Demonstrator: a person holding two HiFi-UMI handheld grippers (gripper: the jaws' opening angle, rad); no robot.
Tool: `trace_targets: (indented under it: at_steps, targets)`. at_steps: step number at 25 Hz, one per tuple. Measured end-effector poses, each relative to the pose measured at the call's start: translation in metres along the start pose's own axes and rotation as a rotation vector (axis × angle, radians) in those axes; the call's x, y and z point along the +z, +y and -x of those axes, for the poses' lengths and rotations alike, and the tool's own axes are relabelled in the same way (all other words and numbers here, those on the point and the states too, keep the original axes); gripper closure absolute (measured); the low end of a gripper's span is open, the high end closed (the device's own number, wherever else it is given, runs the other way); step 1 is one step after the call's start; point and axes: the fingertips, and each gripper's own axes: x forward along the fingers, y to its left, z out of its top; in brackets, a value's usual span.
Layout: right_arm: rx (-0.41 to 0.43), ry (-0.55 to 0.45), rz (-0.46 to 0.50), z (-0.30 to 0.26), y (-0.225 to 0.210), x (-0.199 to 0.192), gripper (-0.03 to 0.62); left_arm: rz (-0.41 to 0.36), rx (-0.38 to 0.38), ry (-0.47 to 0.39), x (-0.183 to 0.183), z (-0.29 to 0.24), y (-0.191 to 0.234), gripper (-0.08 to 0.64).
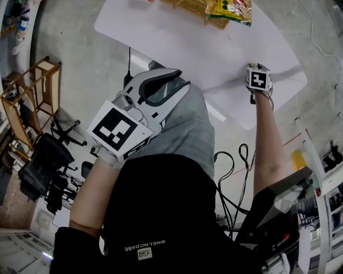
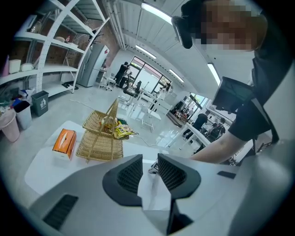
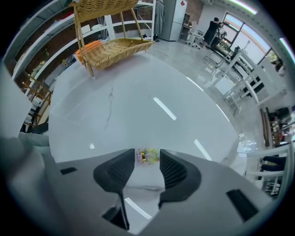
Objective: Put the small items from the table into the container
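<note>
A small yellow and pink wrapped item (image 3: 148, 156) lies on the white table (image 3: 138, 101) near its front edge. My right gripper (image 3: 147, 157) points straight down over it, and both pads touch its sides. In the head view only that gripper's marker cube (image 1: 258, 80) shows, and the item is hidden under it. A wicker basket (image 1: 203, 10) (image 3: 115, 48) stands at the far side of the table with a yellow packet (image 1: 230, 9) in it. My left gripper (image 1: 174, 80) (image 2: 150, 165) is held up near my body, open, with nothing between its jaws.
An orange box (image 2: 63, 140) sits beside the basket (image 2: 99, 138). On the floor at the left stand a wooden shelf (image 1: 32, 96) and a black office chair (image 1: 48, 160). Black cables (image 1: 236, 160) trail under the table's near edge.
</note>
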Motion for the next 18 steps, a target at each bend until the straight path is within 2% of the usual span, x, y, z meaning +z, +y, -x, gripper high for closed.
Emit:
trace_targets:
  at_steps: [7,13,18]
  targets:
    - [0.001,-0.014,-0.011,0.007,0.001,0.002,0.45,-0.005,-0.001,0.004,0.0,0.004,-0.006,0.454]
    - [-0.002,-0.014,-0.058,-0.001,0.0,-0.002,0.449,-0.005,-0.001,0.001,-0.005,0.004,-0.006,0.454]
    - [-0.011,-0.019,-0.053,-0.002,0.001,0.0,0.45,0.004,-0.008,0.027,-0.012,0.003,-0.007,0.454]
